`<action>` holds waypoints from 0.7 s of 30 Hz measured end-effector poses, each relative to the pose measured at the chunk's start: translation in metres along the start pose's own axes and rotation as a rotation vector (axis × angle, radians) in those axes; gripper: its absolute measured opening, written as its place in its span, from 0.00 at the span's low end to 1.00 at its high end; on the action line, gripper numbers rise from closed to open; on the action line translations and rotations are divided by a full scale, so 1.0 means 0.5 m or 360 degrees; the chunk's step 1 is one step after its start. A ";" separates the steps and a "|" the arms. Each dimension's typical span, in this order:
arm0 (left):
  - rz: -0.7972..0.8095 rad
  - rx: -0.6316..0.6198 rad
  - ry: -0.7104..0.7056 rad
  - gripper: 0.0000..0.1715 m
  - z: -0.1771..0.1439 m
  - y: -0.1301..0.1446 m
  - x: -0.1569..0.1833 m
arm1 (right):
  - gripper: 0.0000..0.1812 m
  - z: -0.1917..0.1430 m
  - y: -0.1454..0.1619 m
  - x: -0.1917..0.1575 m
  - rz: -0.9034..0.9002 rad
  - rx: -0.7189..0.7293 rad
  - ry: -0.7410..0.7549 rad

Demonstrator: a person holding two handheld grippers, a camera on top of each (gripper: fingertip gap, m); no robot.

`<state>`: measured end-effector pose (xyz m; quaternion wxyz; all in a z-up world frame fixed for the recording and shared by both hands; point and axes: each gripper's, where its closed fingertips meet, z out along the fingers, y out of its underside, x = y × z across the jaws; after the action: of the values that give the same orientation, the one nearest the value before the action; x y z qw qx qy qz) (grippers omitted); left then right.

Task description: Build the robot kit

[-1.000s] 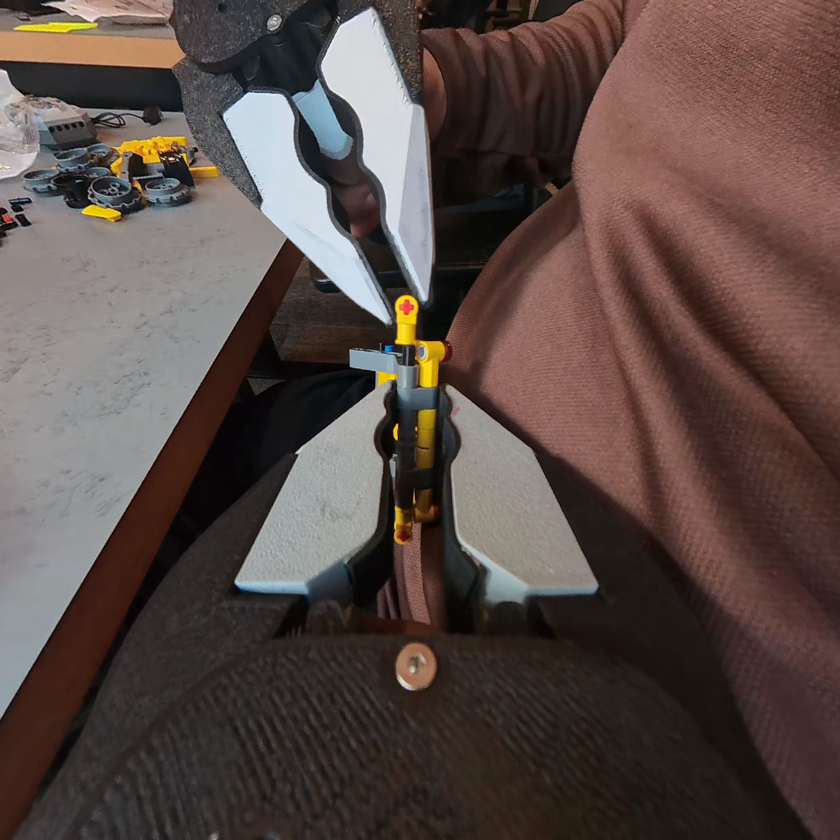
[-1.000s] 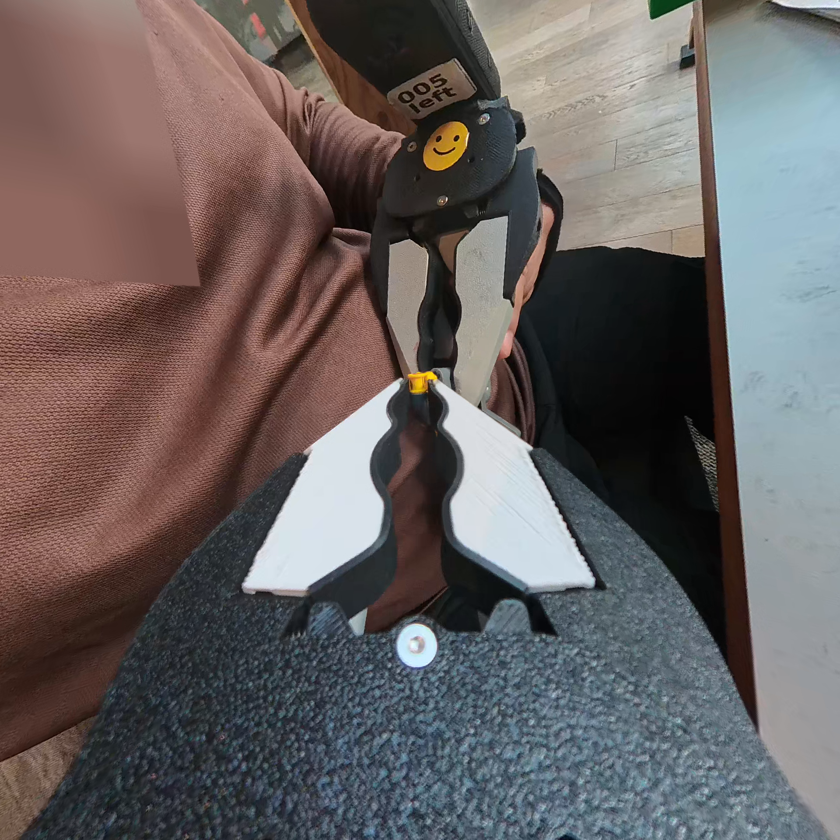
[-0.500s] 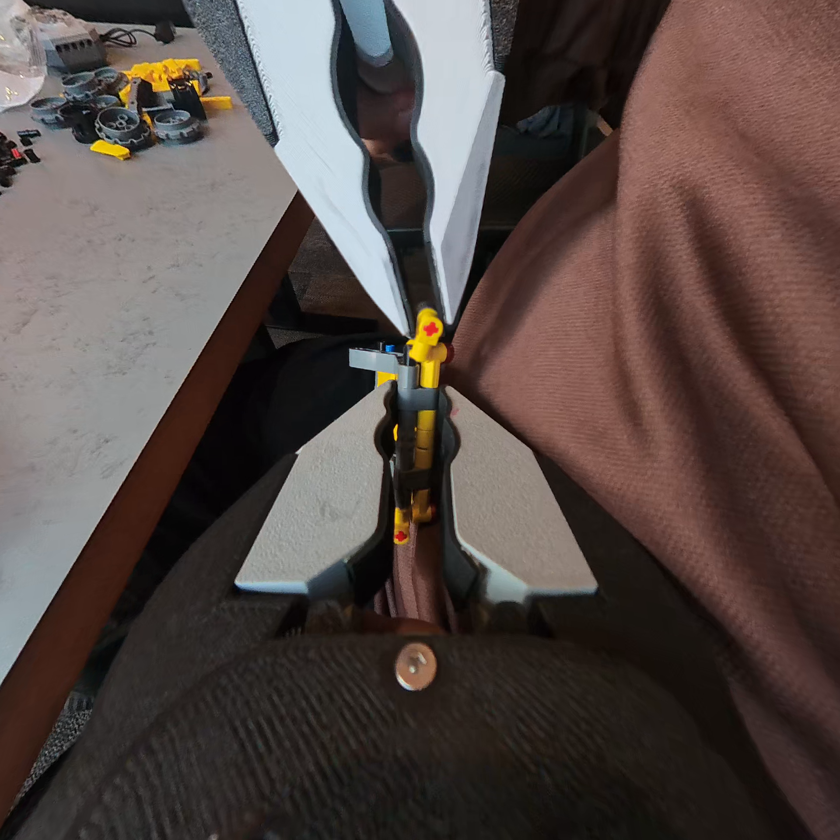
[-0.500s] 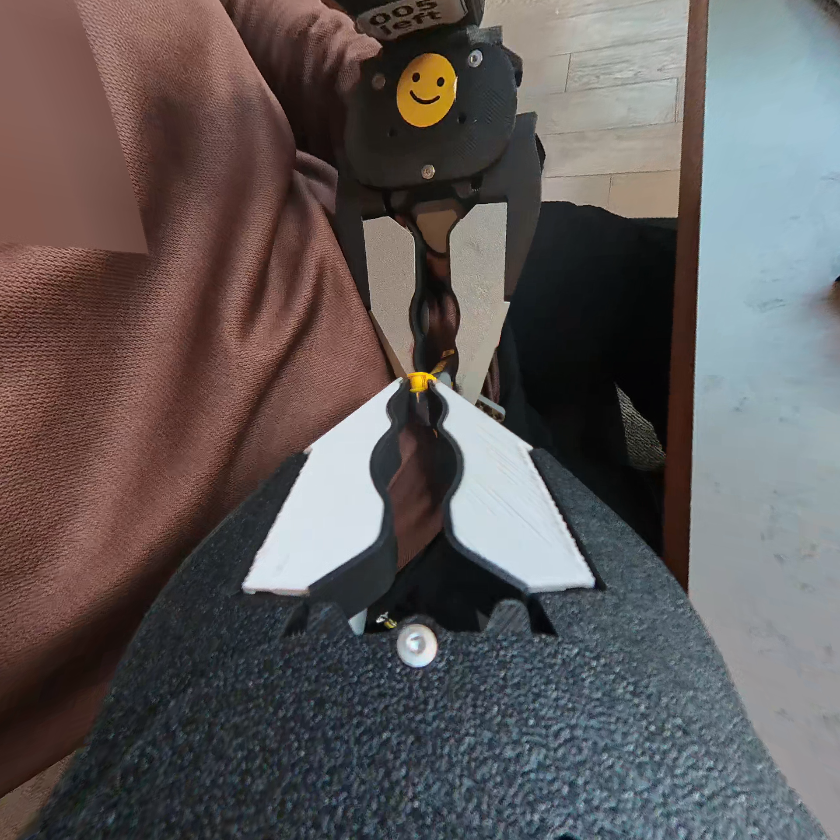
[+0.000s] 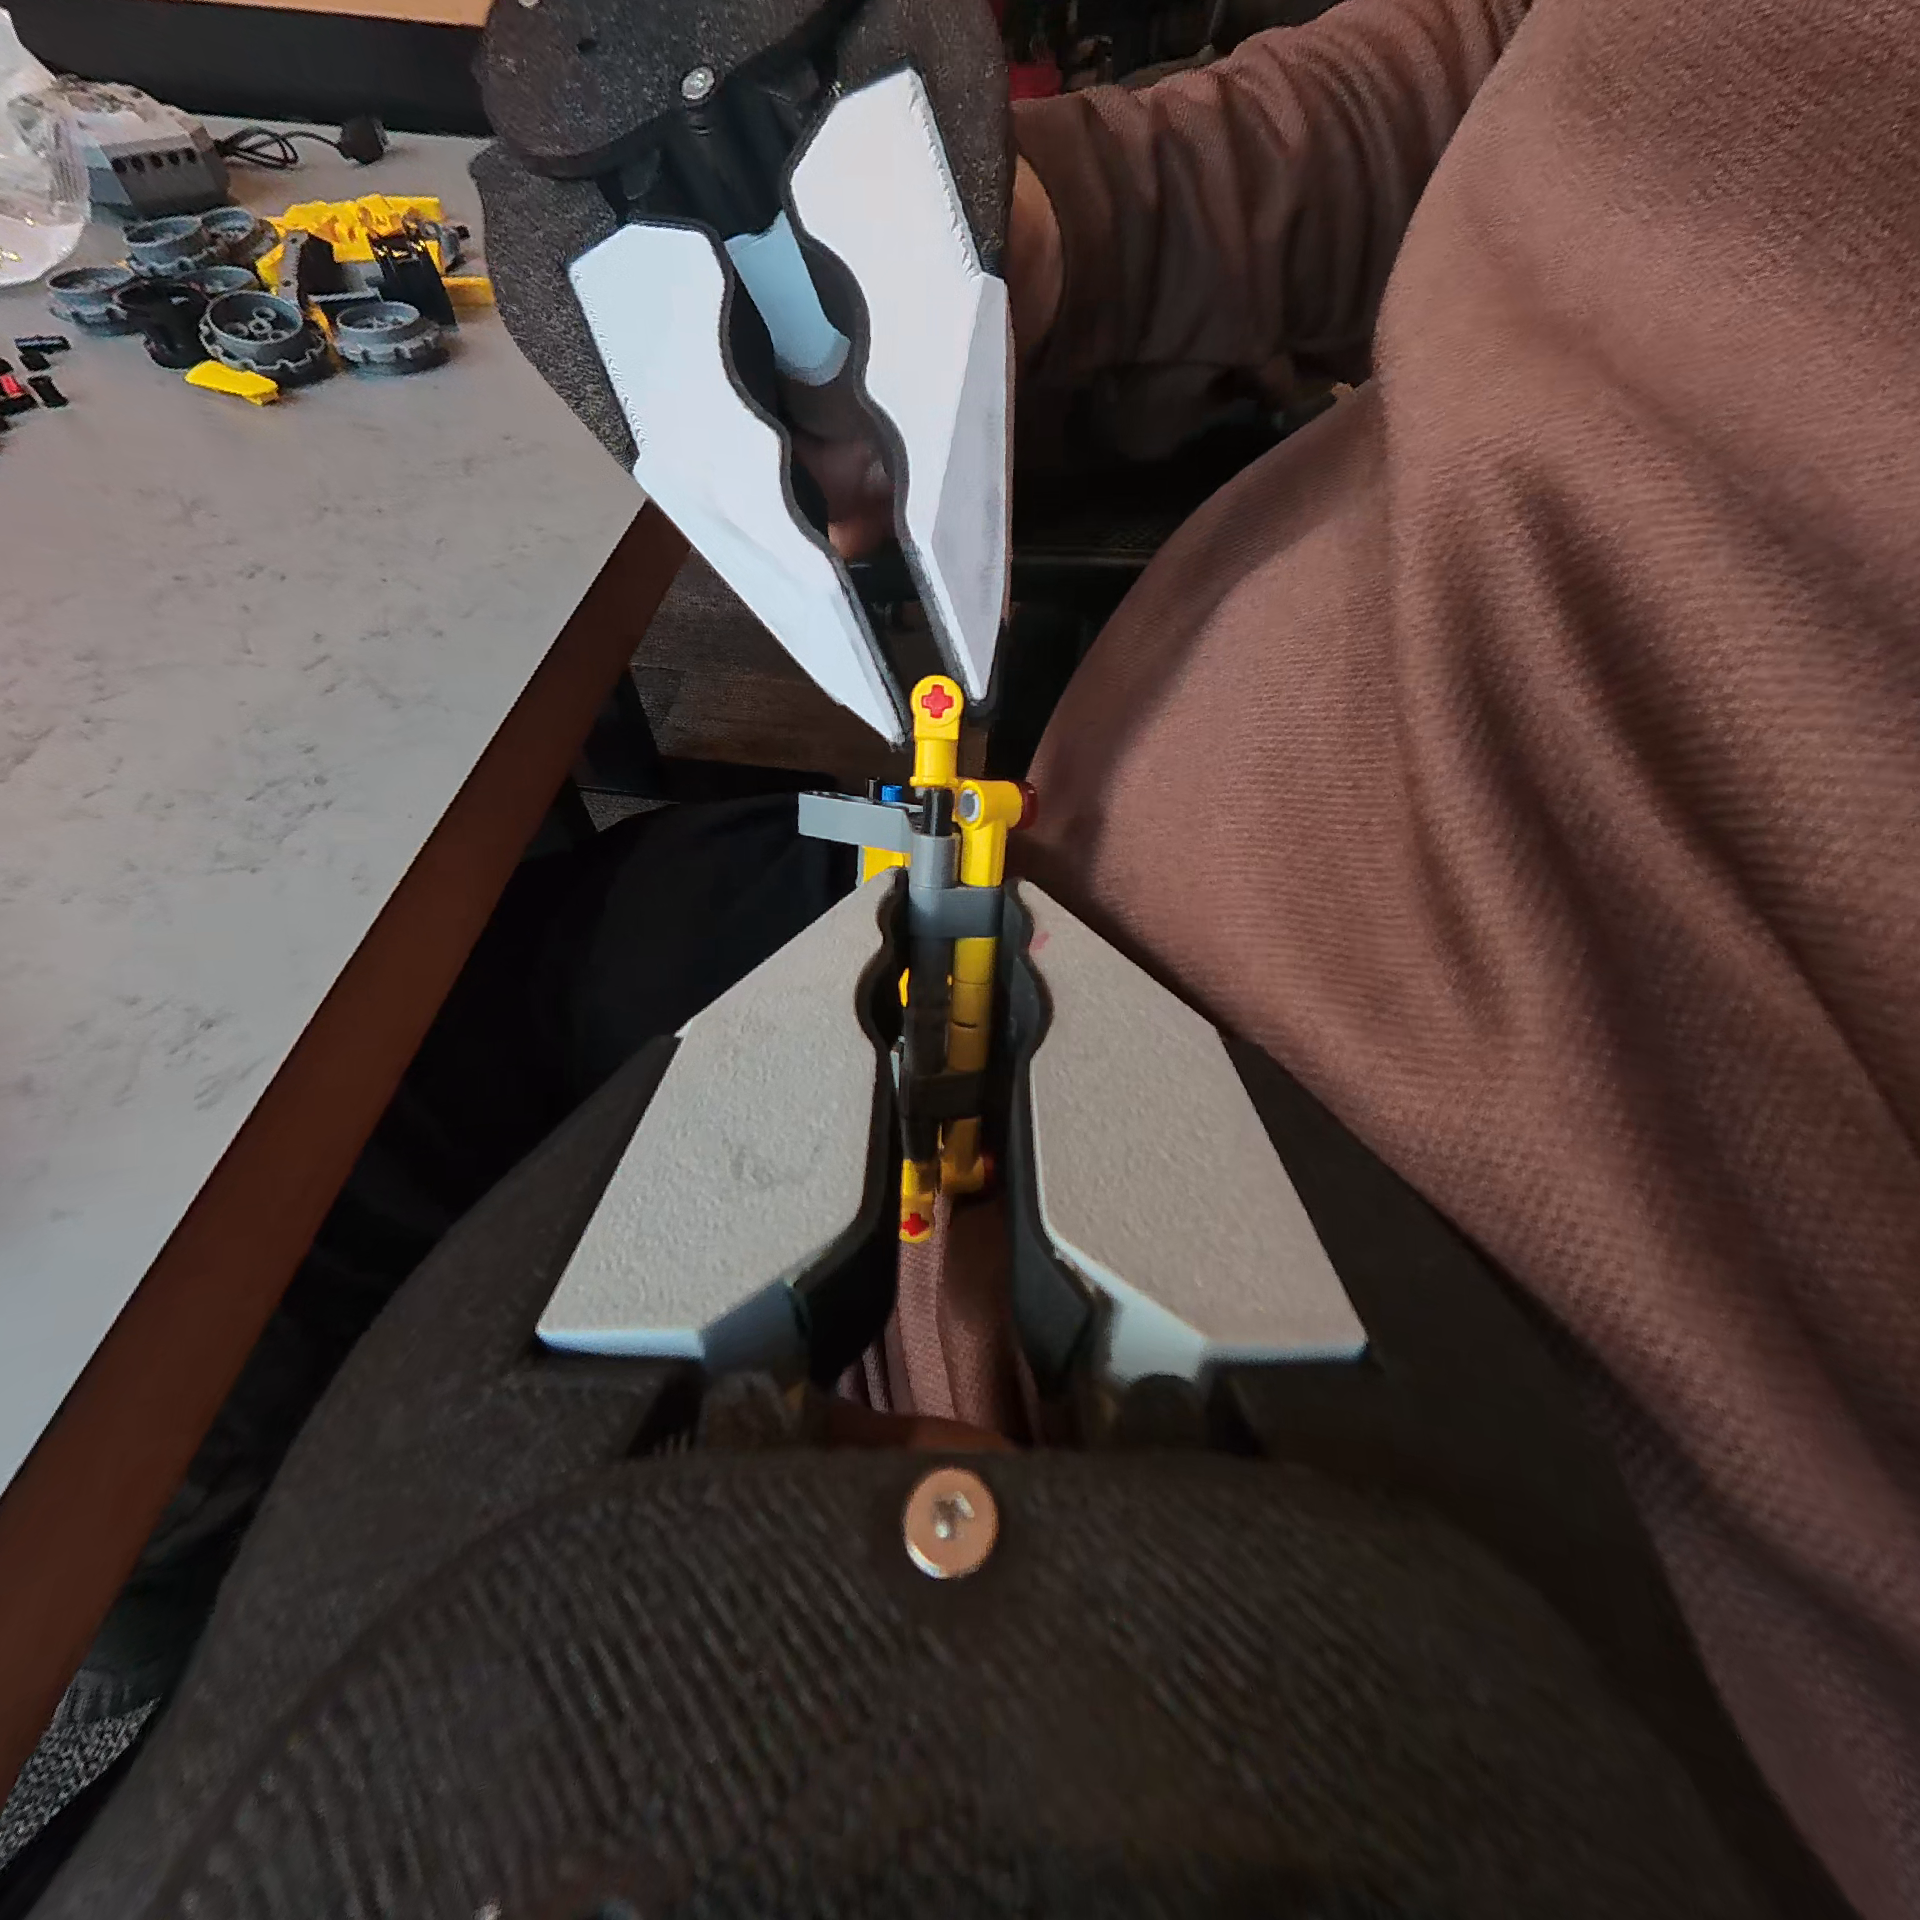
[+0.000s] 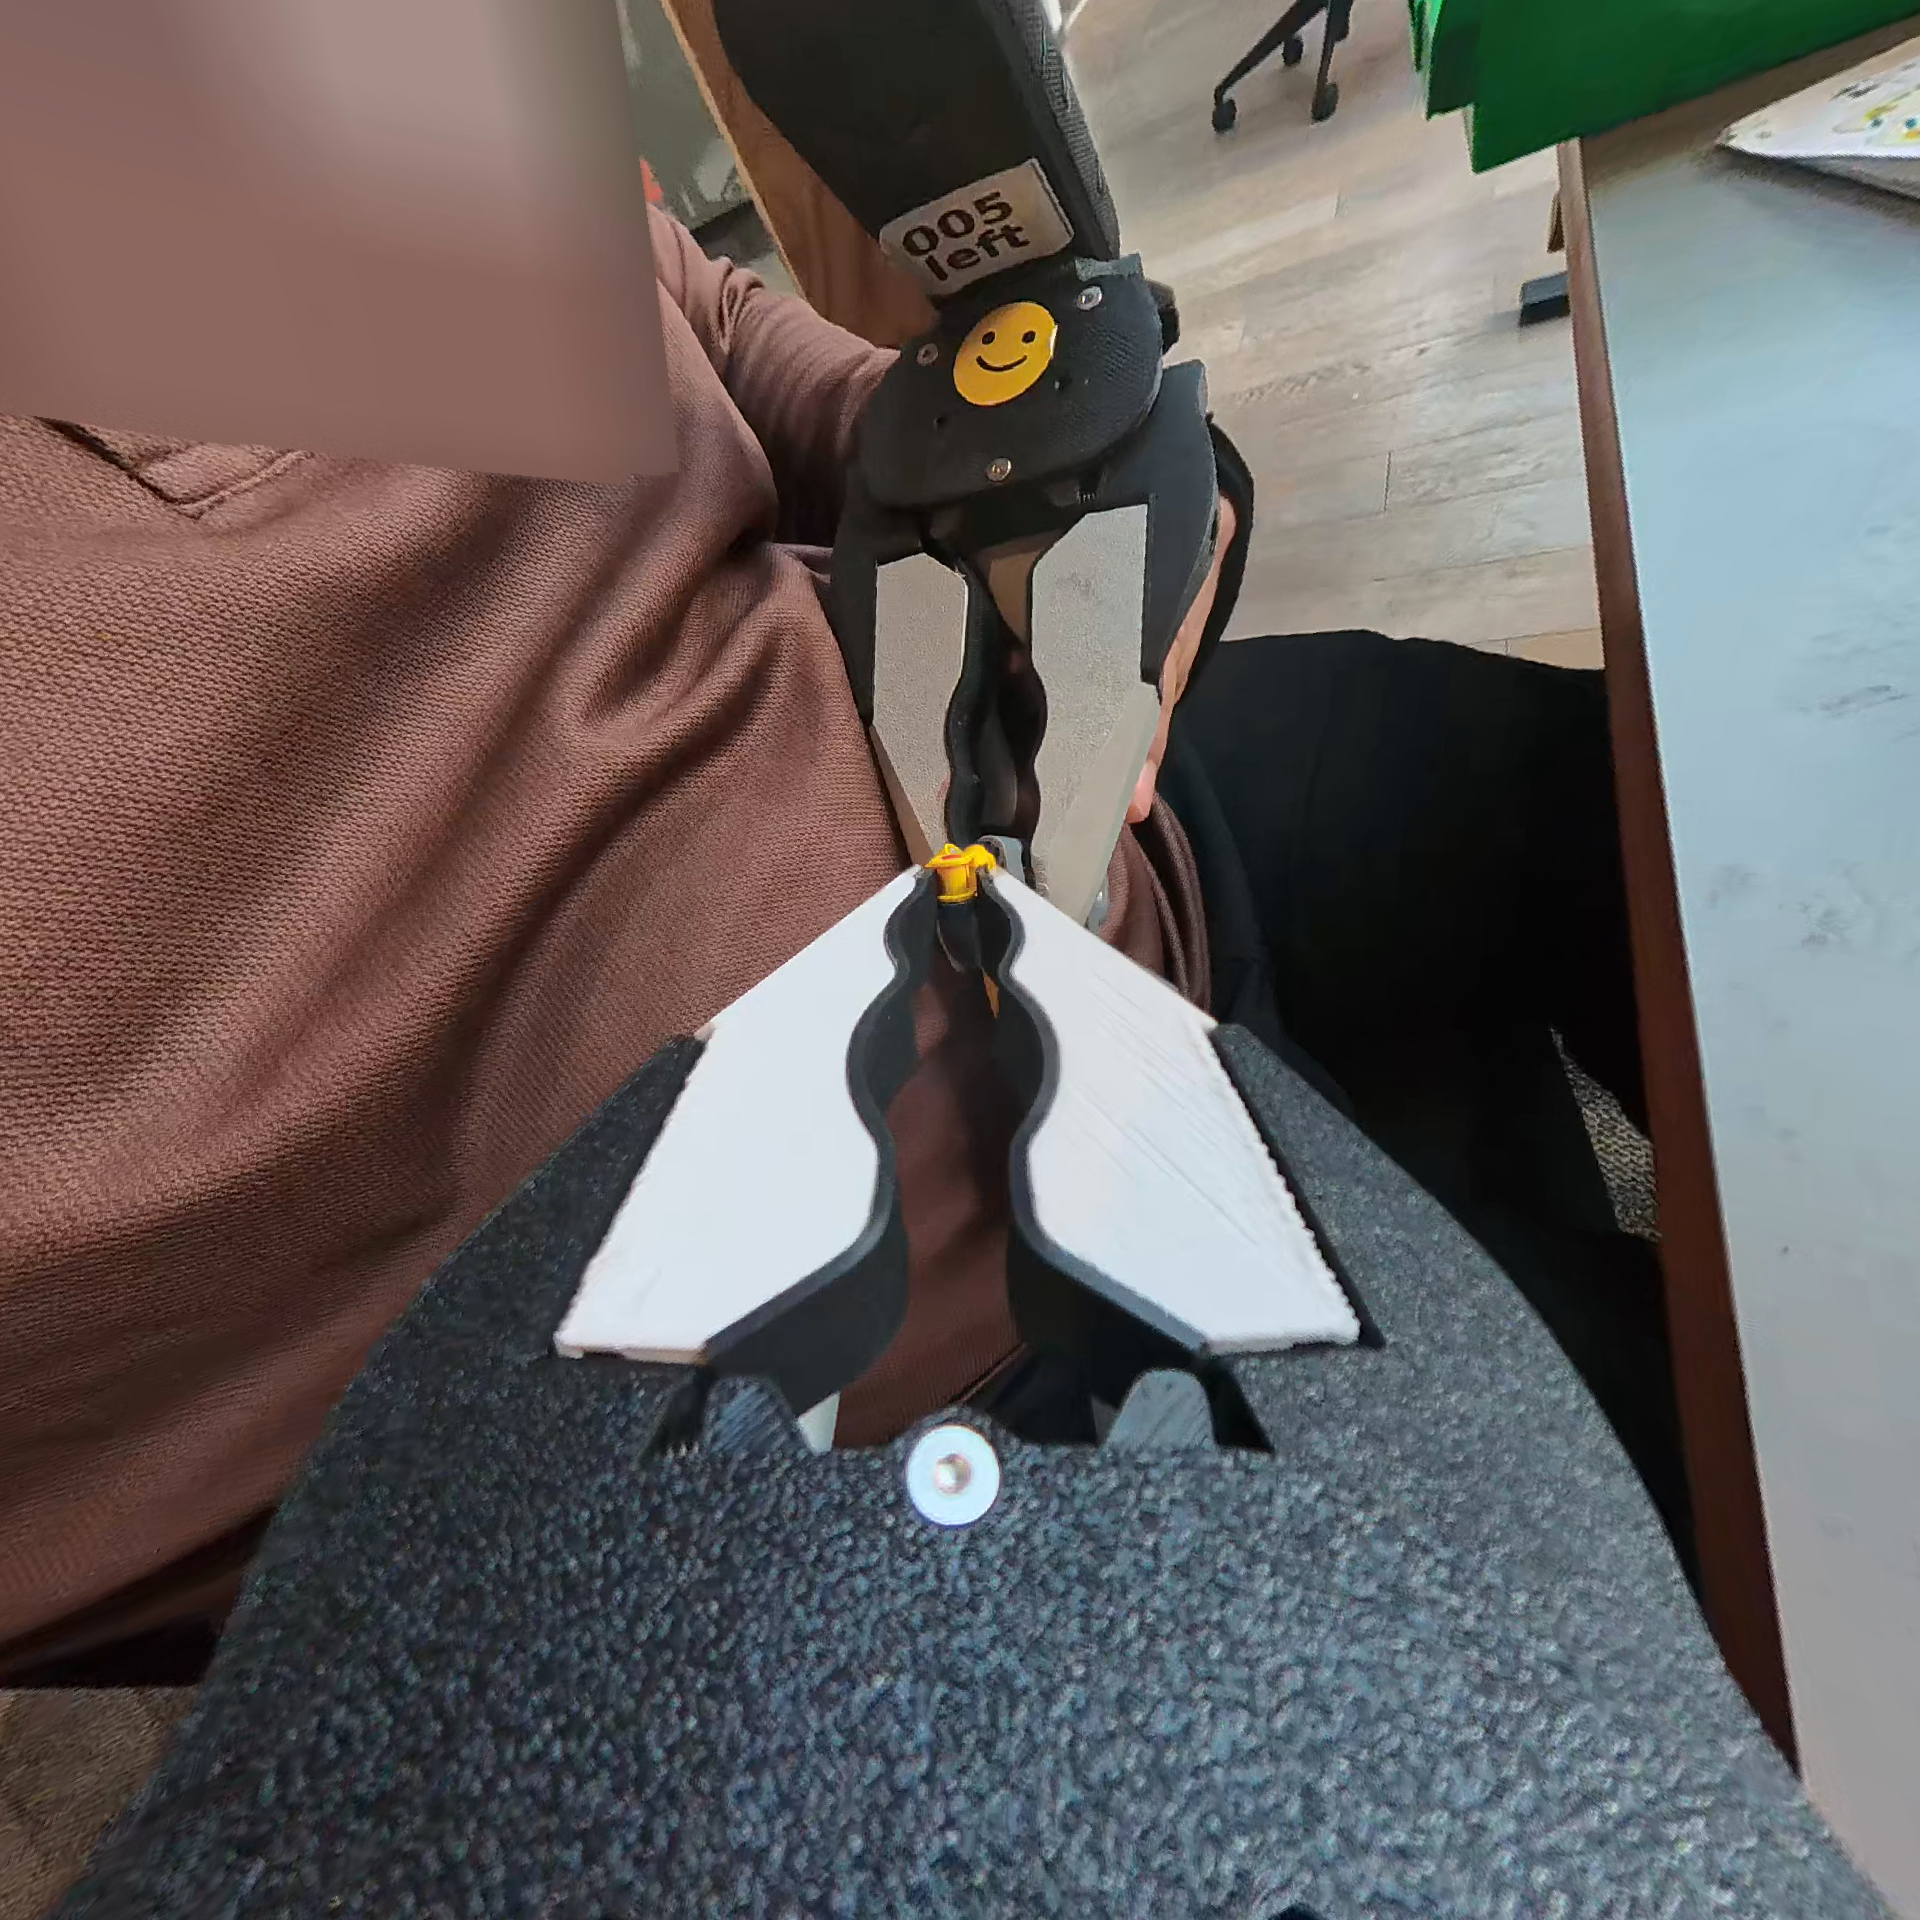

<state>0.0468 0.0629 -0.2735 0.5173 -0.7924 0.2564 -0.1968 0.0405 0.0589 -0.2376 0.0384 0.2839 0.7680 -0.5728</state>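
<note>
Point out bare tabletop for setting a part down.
Free: the grey marbled tabletop between its brown wooden edge and the pile of grey wheels and yellow bricks at the far end. Crowded: that pile, and the black and red pieces left of it.

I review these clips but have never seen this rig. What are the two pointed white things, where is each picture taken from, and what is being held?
They are two hand-held grippers, each with a camera looking along its fingers. In the left wrist view, the left gripper is clamped on a yellow and grey brick assembly. The right gripper pinches the assembly's yellow top connector. Both are off the table's edge, near the person's brown sleeve. On the grey table lie loose grey wheels and yellow parts.
</note>
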 end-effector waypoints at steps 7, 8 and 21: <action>0.0006 -0.0029 -0.0021 0.08 0.003 0.003 0.000 | 0.04 0.000 0.005 0.000 0.0011 -0.0027 -0.0001; 0.0009 -0.0040 -0.0031 0.08 0.003 0.003 -0.001 | 0.04 -0.001 0.006 0.000 0.0022 -0.0045 0.0007; 0.0002 -0.0122 -0.0085 0.08 0.005 0.011 -0.004 | 0.04 0.006 0.011 0.005 -0.0137 -0.0383 0.0011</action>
<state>0.0454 0.0639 -0.2796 0.4932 -0.8166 0.2502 -0.1653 0.0405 0.0584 -0.2444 0.0449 0.2459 0.8429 -0.4765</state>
